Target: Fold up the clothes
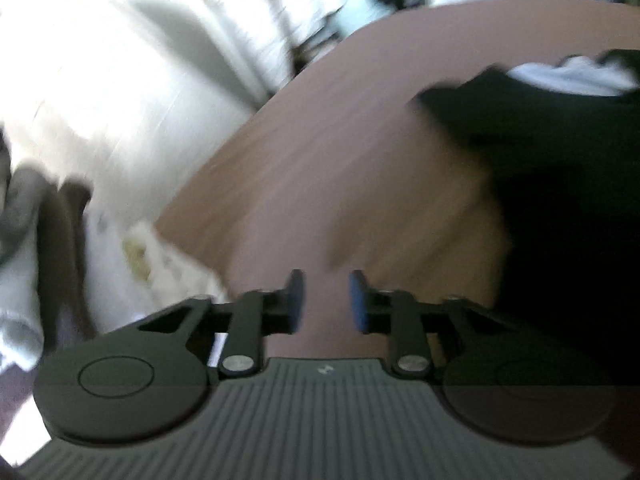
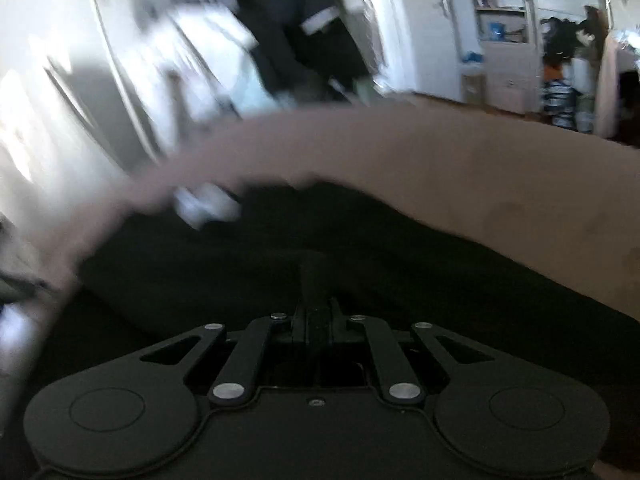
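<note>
A black garment [image 1: 560,200] lies on the brown table [image 1: 360,140], filling the right side of the blurred left wrist view, with a white patch [image 1: 572,74] at its far end. My left gripper [image 1: 326,300] hovers over bare table just left of the cloth. Its blue pads [image 1: 296,300] stand apart with nothing between them. In the right wrist view the same black garment [image 2: 280,248] spreads under my right gripper [image 2: 316,312]. Its fingers are pressed together, pinching a raised ridge of the black fabric. A white bit [image 2: 208,204] shows at the cloth's far left edge.
The table's left edge [image 1: 208,168] drops to a bright white floor with pale and grey cloth [image 1: 24,240] beside it. Beyond the table's far edge [image 2: 440,108] hang a dark jacket with pale stripes [image 2: 304,8] and cluttered shelves [image 2: 500,12].
</note>
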`<control>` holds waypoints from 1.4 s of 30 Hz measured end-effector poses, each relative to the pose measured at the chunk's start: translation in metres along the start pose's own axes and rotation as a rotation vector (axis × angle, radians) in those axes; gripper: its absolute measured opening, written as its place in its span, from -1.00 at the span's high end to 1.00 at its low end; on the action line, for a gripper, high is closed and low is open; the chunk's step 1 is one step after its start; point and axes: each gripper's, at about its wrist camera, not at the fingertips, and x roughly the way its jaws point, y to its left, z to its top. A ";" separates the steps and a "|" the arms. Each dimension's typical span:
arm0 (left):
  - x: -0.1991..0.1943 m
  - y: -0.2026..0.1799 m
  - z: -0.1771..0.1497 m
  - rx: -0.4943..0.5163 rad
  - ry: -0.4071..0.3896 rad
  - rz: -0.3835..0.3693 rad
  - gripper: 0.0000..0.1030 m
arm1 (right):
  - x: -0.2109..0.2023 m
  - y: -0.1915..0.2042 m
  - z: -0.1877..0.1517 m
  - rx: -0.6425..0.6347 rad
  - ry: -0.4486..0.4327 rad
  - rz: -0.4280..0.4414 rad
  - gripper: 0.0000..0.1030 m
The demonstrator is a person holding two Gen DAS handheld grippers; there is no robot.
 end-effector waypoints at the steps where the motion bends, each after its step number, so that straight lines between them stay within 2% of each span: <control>1: -0.002 0.004 0.002 -0.033 -0.008 -0.024 0.63 | 0.004 -0.003 -0.003 0.031 0.012 0.010 0.81; 3: -0.010 0.009 0.008 -0.082 -0.056 -0.081 0.57 | 0.010 -0.010 -0.005 0.097 0.024 0.031 0.80; 5: -0.025 0.010 0.013 -0.082 -0.119 -0.107 0.45 | 0.013 -0.009 -0.003 0.103 0.017 0.024 0.80; 7: -0.035 0.002 0.024 -0.065 -0.173 -0.142 -0.23 | 0.015 -0.011 -0.001 0.107 0.000 0.033 0.80; 9: -0.034 -0.012 0.040 -0.023 -0.216 -0.198 -0.44 | 0.018 -0.014 -0.001 0.120 -0.012 0.047 0.80; 11: -0.020 -0.032 0.063 0.059 -0.213 -0.254 -0.48 | 0.021 -0.017 -0.001 0.134 -0.024 0.060 0.80; 12: -0.010 -0.042 0.074 0.092 -0.193 -0.255 -0.48 | 0.022 -0.017 -0.001 0.130 -0.025 0.068 0.80; 15: 0.026 -0.057 0.101 0.106 -0.102 -0.262 -0.47 | 0.023 -0.019 -0.004 0.107 -0.031 0.098 0.80; 16: 0.040 -0.059 0.108 0.091 -0.040 -0.298 -0.39 | 0.023 -0.019 -0.005 0.099 -0.035 0.110 0.80; 17: 0.053 -0.063 0.113 0.075 0.019 -0.332 -0.17 | 0.022 -0.020 -0.007 0.091 -0.038 0.122 0.80; 18: 0.065 -0.064 0.116 0.052 0.072 -0.351 0.85 | 0.022 -0.019 -0.007 0.082 -0.043 0.123 0.80; 19: 0.071 -0.065 0.118 0.041 0.093 -0.351 0.95 | 0.022 -0.018 -0.007 0.072 -0.049 0.123 0.80; 22: 0.053 -0.070 0.113 0.121 -0.027 -0.288 0.96 | 0.020 -0.016 -0.007 0.043 -0.064 0.122 0.80; 25: 0.027 -0.064 0.119 0.137 -0.162 -0.240 0.96 | 0.017 -0.017 -0.003 0.039 -0.106 0.129 0.80; 26: 0.026 -0.057 0.124 0.108 -0.175 -0.236 0.96 | 0.015 -0.019 -0.002 0.046 -0.119 0.138 0.80; 29: 0.038 -0.033 0.132 -0.019 -0.151 -0.230 0.95 | 0.014 -0.017 -0.001 0.048 -0.131 0.156 0.80; 30: 0.044 -0.030 0.131 -0.032 -0.143 -0.212 0.95 | 0.015 -0.014 -0.002 0.037 -0.128 0.155 0.80; 32: 0.057 -0.029 0.127 -0.030 -0.127 -0.159 1.00 | 0.018 -0.009 -0.003 0.016 -0.122 0.154 0.80; 33: 0.063 -0.030 0.124 -0.011 -0.129 -0.087 1.00 | 0.019 -0.006 -0.003 0.005 -0.119 0.154 0.79; 34: 0.070 -0.029 0.122 -0.001 -0.128 -0.045 1.00 | 0.023 -0.003 -0.004 -0.008 -0.108 0.129 0.79; 36: 0.077 -0.012 0.118 -0.068 -0.104 -0.116 1.00 | 0.031 -0.005 -0.006 0.006 -0.063 0.135 0.79; 39: 0.068 0.008 0.108 -0.222 -0.100 -0.254 0.95 | 0.036 -0.012 -0.010 0.048 -0.057 0.142 0.79; 42: 0.050 0.004 0.091 -0.244 -0.122 -0.341 0.94 | 0.039 -0.016 -0.009 0.076 -0.067 0.131 0.79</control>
